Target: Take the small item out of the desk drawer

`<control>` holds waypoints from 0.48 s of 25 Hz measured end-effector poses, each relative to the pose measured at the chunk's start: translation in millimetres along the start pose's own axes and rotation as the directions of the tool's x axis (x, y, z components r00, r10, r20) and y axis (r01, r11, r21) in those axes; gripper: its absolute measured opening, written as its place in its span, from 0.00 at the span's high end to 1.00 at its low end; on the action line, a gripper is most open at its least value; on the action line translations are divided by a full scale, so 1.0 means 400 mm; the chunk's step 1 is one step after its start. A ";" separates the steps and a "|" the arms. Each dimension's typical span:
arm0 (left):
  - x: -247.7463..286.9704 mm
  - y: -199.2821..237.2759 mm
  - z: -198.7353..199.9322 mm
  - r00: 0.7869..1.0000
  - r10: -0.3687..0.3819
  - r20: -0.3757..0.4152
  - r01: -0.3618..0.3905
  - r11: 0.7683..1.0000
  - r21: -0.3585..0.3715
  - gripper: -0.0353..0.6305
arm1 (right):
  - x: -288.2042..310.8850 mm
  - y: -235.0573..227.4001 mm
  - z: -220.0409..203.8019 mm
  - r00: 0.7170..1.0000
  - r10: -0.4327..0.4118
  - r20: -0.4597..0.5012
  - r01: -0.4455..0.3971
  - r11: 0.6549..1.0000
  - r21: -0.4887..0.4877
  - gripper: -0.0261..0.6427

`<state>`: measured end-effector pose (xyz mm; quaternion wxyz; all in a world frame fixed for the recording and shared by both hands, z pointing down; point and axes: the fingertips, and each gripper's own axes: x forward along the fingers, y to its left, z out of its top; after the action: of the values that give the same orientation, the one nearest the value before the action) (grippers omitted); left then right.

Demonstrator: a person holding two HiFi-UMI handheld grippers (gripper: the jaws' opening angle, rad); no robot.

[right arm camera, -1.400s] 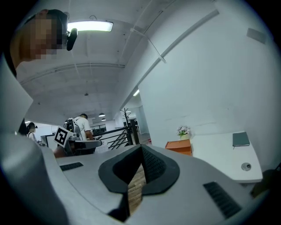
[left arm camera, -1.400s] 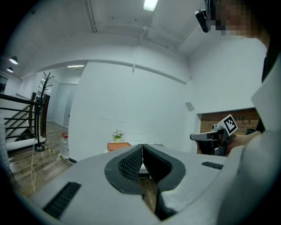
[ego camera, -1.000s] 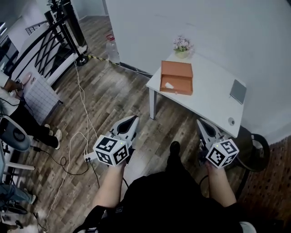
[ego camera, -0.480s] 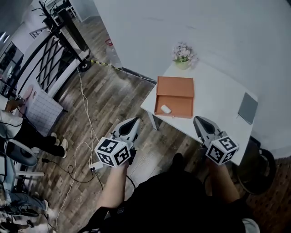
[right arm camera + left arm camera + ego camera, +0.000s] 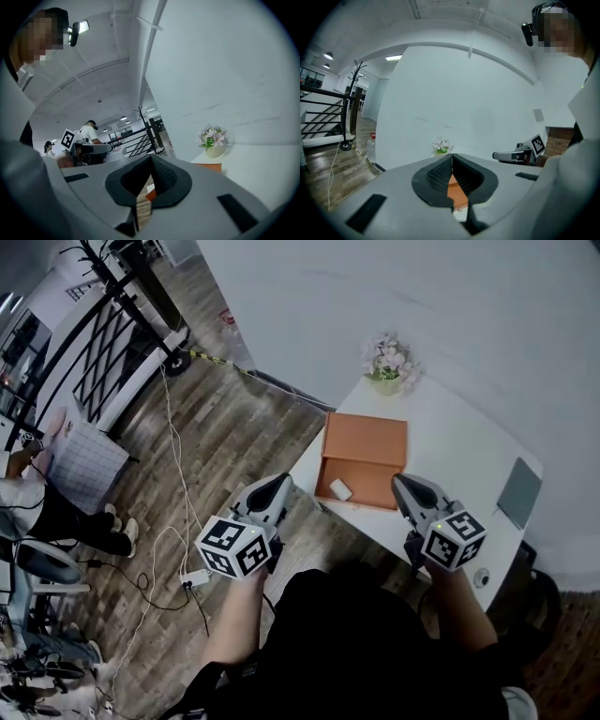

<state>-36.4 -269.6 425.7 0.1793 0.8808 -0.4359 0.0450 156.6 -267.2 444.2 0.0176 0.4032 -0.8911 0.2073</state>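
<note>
The left gripper (image 5: 278, 486) and the right gripper (image 5: 401, 485) both have their jaws pressed together on nothing. They point at the orange drawer (image 5: 364, 442), which sits open on top of the white desk (image 5: 450, 442). The small white item (image 5: 340, 489) lies inside the drawer, in its near left corner. The left gripper hangs over the floor just off the desk's edge, and the right one is over the desk beside the drawer's near right corner. Behind the drawer a flower pot (image 5: 389, 367) stands against the white wall (image 5: 394, 287), and a grey pad (image 5: 521, 491) lies well to the right. The floor (image 5: 234, 437) is wood plank, crossed by cables (image 5: 173, 465) that run to a power strip (image 5: 195, 577). Farther left are a black railing (image 5: 103, 352), a water bottle (image 5: 228, 320) and a seated person (image 5: 42, 512).
</note>
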 end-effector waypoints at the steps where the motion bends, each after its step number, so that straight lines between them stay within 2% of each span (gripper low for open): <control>1: 0.003 0.025 -0.002 1.000 0.005 -0.002 -0.005 1.000 -0.006 0.93 | 0.021 0.000 -0.005 1.000 0.004 -0.012 -0.004 1.000 0.000 0.97; 4: 0.016 0.106 -0.005 0.999 0.027 -0.022 -0.027 1.000 0.016 0.93 | 0.092 -0.018 -0.016 0.998 -0.017 -0.058 0.016 1.000 -0.024 0.97; 6: 0.028 0.156 -0.005 0.997 0.047 -0.063 -0.042 0.995 0.086 0.93 | 0.144 -0.031 -0.032 0.994 -0.046 -0.095 0.044 0.999 -0.030 0.97; 8: 0.044 0.192 0.007 0.996 0.037 -0.083 -0.025 0.989 0.143 0.93 | 0.188 -0.028 -0.055 0.989 -0.059 -0.135 0.054 0.998 -0.039 0.97; 10: 0.071 0.217 0.022 0.997 0.009 -0.079 0.003 0.989 0.151 0.93 | 0.220 -0.024 -0.071 0.983 -0.069 -0.172 0.059 0.996 -0.061 0.97; 12: 0.095 0.234 0.018 0.997 -0.008 -0.079 0.018 0.992 0.126 0.93 | 0.237 -0.028 -0.091 0.976 -0.082 -0.200 0.069 0.995 -0.070 0.97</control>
<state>-87.0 -352.9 453.9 0.1405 0.8908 -0.4189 0.1059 95.9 -327.2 500.1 0.1288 0.4127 -0.8749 0.2183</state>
